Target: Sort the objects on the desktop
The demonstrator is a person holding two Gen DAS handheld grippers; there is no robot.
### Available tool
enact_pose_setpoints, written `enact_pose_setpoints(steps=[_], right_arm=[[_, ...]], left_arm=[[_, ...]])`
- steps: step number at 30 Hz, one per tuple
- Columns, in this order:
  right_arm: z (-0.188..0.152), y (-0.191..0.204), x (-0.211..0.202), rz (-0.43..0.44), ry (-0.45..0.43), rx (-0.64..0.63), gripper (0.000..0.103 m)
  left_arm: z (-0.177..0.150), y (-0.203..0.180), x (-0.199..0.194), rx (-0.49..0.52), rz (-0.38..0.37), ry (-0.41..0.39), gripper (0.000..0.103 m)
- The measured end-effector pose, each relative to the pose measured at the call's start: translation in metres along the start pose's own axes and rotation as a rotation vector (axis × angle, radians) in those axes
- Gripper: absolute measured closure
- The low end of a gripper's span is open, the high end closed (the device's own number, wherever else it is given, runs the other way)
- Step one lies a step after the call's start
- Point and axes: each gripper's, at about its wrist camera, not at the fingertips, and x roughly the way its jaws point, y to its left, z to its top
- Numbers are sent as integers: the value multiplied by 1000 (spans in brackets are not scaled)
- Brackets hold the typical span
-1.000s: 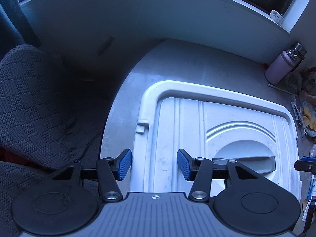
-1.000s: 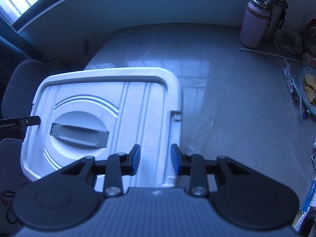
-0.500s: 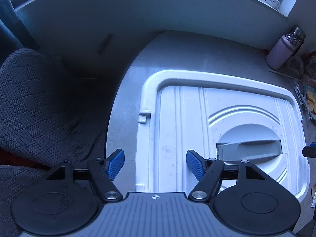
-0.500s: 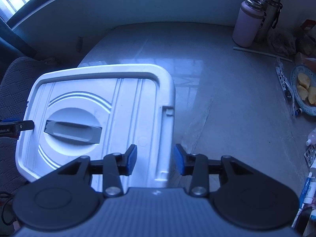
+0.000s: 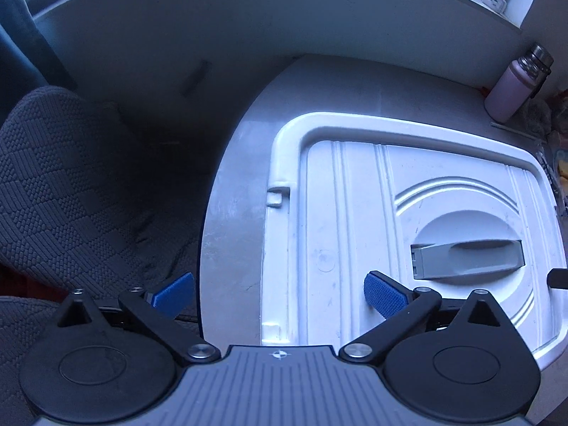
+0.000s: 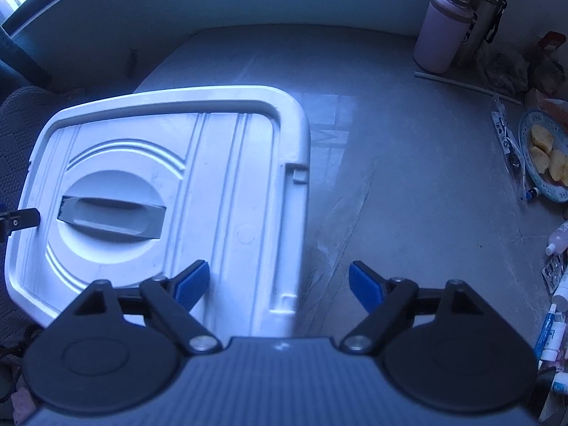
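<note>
Left hand-held gripper (image 5: 278,293), right hand-held gripper (image 6: 278,284): black linkage arms, blue ribbed pads, silver screws, grey ridged body.

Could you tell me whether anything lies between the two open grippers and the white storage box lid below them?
Nothing visible does. The left gripper and right gripper, jaws just opened, straddle opposite edges of the white lid, with nothing between pads and plastic.

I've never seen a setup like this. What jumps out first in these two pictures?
The big white plastic lid with its grey handle fills the left of the grey table. The left tool and right tool, blue-padded, straddle its opposite edges; their jaws have just been opening and press on nothing. At the far right corner stand a pink bottle and a steel bottle, with a plate of fruit nearer.
</note>
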Motion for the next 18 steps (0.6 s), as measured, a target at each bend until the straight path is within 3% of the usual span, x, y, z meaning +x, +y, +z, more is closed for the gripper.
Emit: enact_pose_setpoints(steps=[5, 10, 14, 18], right_arm=[[-4, 1, 2, -18, -20, 4, 10], [-11, -1, -8, 2, -66, 52, 12], [-29, 4, -34, 60, -152, 72, 12], [-62, 13, -58, 44, -255, 80, 10]], left_arm=[[-2, -2, 2, -2, -4, -31, 0], [2, -9, -4, -17, 28, -36, 0], [-15, -21, -29, 24, -10, -159, 0], [-46, -32, -49, 87, 10, -287, 0]])
